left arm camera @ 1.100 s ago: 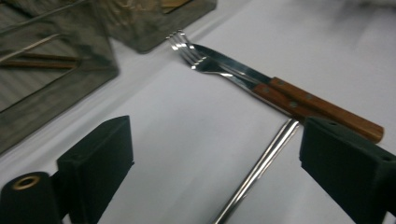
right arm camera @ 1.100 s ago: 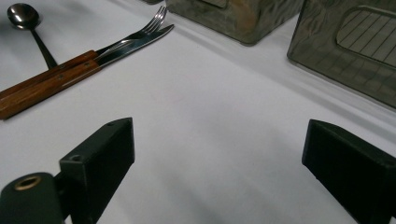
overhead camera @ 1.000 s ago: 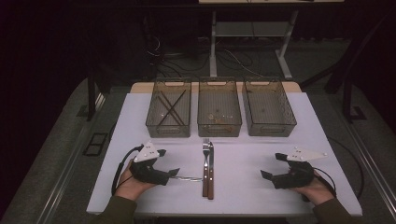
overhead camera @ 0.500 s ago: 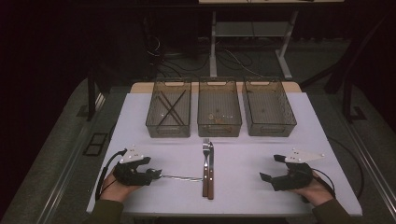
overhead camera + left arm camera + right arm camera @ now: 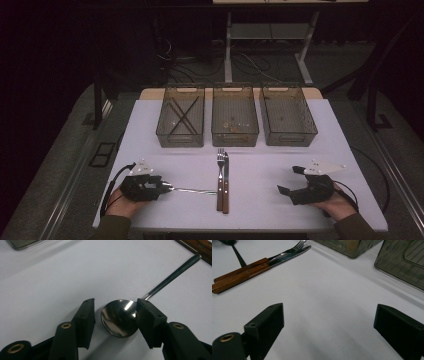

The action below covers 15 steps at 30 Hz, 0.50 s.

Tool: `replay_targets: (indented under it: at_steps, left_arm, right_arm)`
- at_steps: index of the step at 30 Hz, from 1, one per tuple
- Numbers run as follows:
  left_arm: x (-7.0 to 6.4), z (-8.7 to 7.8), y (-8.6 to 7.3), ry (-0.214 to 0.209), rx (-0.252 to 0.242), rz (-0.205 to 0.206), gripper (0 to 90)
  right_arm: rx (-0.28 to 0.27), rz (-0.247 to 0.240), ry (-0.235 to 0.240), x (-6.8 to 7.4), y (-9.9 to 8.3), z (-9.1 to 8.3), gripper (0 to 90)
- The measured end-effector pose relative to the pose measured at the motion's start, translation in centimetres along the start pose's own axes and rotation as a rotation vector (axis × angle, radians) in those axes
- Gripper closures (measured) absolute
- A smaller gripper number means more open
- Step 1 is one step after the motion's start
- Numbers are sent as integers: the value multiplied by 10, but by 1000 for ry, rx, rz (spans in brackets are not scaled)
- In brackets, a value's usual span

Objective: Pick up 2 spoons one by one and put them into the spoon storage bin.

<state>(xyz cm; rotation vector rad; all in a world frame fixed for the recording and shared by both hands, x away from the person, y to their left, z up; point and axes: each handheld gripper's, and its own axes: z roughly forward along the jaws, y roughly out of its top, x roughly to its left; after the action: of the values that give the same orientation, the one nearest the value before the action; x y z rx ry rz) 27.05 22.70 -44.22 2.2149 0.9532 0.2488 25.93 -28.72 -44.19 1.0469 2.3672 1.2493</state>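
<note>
Left claw partly open astride the spoon bowl, seemingly touching; right claw wide open, empty.

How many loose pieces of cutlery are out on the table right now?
3. A spoon lies between the left gripper's open jaws; a fork and a knife lie side by side mid-table. The bins may hide more.

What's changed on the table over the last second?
The left gripper drew back toward the table's left near corner and settled low; its open fingers now bracket the bowl of the spoon without closing on it. The spoon, fork, knife, three bins and the open right gripper stayed as they were.
</note>
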Motion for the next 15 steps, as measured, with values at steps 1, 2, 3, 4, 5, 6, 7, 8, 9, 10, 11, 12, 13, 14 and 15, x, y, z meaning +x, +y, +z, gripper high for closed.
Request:
replay_targets:
  at_steps: [1, 2, 3, 4, 5, 6, 7, 8, 9, 10, 11, 12, 13, 14, 15]
  left_arm:
    - [0, 0, 0, -1, -2, 2, 522]
    - [-1, 0, -1, -6, -3, 10, 529]
    - [-2, 0, -1, -2, 0, 13, 531]
    - [-3, 0, -1, -4, 3, 33, 532]
    - [-4, 0, -1, -2, 4, 37, 536]
    - [-4, 0, -1, -3, 7, 50, 545]
    - [-5, 0, -1, -11, 7, 57, 560]
    - [-6, 0, -1, -13, 11, 63, 577]
    - [-6, 0, -1, -13, 12, 67, 583]
    - [-6, -1, -1, -14, 18, 79, 586]
    - [-6, -1, -1, -16, 19, 81, 590]
    - [-6, -1, -1, -20, 20, 82, 600]
    - [-7, -1, -1, -24, 20, 83, 608]
    - [-7, -1, -1, -27, 22, 86, 614]
    - [-7, -1, -1, -31, 25, 87, 621]
  right_arm:
    - [0, -1, 0, 0, 0, 0, 92]
    - [0, -2, 0, 0, 0, 0, 92]
    - [0, -3, -1, 0, 0, 0, 92]
    - [1, -4, -1, 0, 0, 0, 92]
    - [2, -2, -2, 0, 0, 0, 92]
    - [2, -3, -2, 0, 0, 0, 92]
    - [2, -3, -1, 0, 0, 0, 92]
    - [3, -5, 0, 0, 0, 0, 92]
    - [3, -5, 0, 0, 0, 0, 92]
    - [4, -5, 0, 0, 0, 0, 92]
    - [3, -7, -1, 0, 0, 1, 92]
    - [4, -7, -1, 0, 0, 0, 92]
    - [4, -6, -1, 0, 0, 0, 92]
    - [4, -8, -1, 0, 0, 0, 92]
    - [4, -7, -2, 0, 0, 0, 92]
